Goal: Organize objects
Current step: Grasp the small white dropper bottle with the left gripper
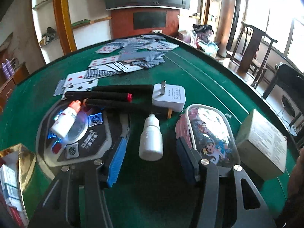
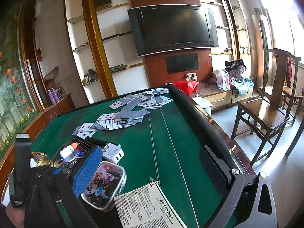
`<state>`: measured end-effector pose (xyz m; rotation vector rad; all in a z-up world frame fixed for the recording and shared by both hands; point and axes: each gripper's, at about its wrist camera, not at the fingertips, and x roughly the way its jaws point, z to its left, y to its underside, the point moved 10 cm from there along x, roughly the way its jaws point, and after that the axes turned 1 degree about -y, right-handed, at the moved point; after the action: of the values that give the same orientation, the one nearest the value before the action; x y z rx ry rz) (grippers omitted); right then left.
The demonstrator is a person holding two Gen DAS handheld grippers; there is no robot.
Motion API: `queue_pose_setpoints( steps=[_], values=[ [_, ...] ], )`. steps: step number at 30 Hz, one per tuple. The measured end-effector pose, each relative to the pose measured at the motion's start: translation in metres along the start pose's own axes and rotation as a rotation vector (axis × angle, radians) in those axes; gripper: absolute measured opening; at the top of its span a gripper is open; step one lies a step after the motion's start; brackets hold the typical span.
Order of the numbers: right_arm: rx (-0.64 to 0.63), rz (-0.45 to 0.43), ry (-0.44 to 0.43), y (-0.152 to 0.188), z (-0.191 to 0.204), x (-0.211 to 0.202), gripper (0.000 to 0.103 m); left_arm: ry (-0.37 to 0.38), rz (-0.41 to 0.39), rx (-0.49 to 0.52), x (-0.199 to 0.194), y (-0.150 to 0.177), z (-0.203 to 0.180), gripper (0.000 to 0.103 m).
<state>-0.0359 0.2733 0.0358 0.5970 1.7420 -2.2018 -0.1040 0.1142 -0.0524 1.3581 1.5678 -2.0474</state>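
Left claw (image 1: 150,163) apart, straddling a smooth white plastic dropper bottle (image 1: 151,139) lying on green felt bench (image 1: 190,87). Right claw (image 2: 152,171) wide apart, empty; glossy cartoon pouch (image 2: 104,185) beside it.

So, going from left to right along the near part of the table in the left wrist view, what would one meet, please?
Gold box → red-capped bottle on the round panel → white dropper bottle → cartoon pouch → paper box.
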Motion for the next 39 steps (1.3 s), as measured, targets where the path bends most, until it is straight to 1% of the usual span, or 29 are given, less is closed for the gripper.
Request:
queue_pose_setpoints(
  steps=[3, 7, 8, 9, 10, 12, 15, 18, 21, 24, 30, 34, 36, 39],
  values=[
    [-0.018, 0.006, 0.002, 0.002, 0.003, 0.002, 0.103, -0.004, 0.01, 0.013, 0.008, -0.004, -0.002, 0.053],
    [-0.045, 0.015, 0.009, 0.005, 0.008, 0.005, 0.103, -0.005, 0.024, 0.036, 0.016, -0.008, -0.009, 0.047],
    [-0.053, 0.015, 0.015, 0.005, 0.009, 0.006, 0.103, -0.009, 0.025, 0.043, 0.018, -0.009, -0.01, 0.037],
    [-0.061, 0.016, 0.021, 0.006, 0.01, 0.007, 0.103, -0.033, 0.043, 0.06, 0.023, -0.006, -0.011, 0.03],
    [-0.071, 0.019, 0.03, 0.007, 0.01, 0.008, 0.103, -0.029, 0.044, 0.056, 0.025, -0.005, -0.012, 0.025],
    [-0.099, 0.031, 0.052, 0.01, 0.012, 0.012, 0.103, -0.015, 0.039, 0.029, 0.025, -0.005, -0.012, 0.025],
    [-0.127, 0.03, 0.066, 0.011, 0.014, 0.014, 0.103, -0.045, 0.037, 0.021, 0.022, -0.005, -0.007, 0.025],
    [-0.141, 0.033, 0.067, 0.012, 0.016, 0.015, 0.103, -0.047, 0.03, -0.009, 0.01, -0.001, -0.001, 0.025],
    [-0.149, 0.045, 0.071, 0.014, 0.017, 0.018, 0.103, -0.033, 0.01, -0.049, -0.007, 0.002, 0.006, 0.025],
    [-0.148, 0.051, 0.07, 0.015, 0.017, 0.019, 0.103, -0.038, -0.011, -0.08, -0.029, 0.01, 0.015, 0.025],
    [-0.139, 0.064, 0.073, 0.016, 0.015, 0.021, 0.103, -0.051, -0.025, -0.158, -0.071, 0.043, 0.033, 0.025],
    [-0.136, 0.066, 0.08, 0.016, 0.014, 0.023, 0.103, -0.073, -0.016, -0.192, -0.083, 0.06, 0.046, 0.025],
    [-0.14, 0.069, 0.085, 0.017, 0.013, 0.024, 0.103, -0.074, -0.007, -0.213, -0.082, 0.066, 0.049, 0.025],
    [-0.147, 0.074, 0.092, 0.018, 0.013, 0.026, 0.103, -0.102, 0.01, -0.22, -0.076, 0.071, 0.054, 0.025]
  ],
)
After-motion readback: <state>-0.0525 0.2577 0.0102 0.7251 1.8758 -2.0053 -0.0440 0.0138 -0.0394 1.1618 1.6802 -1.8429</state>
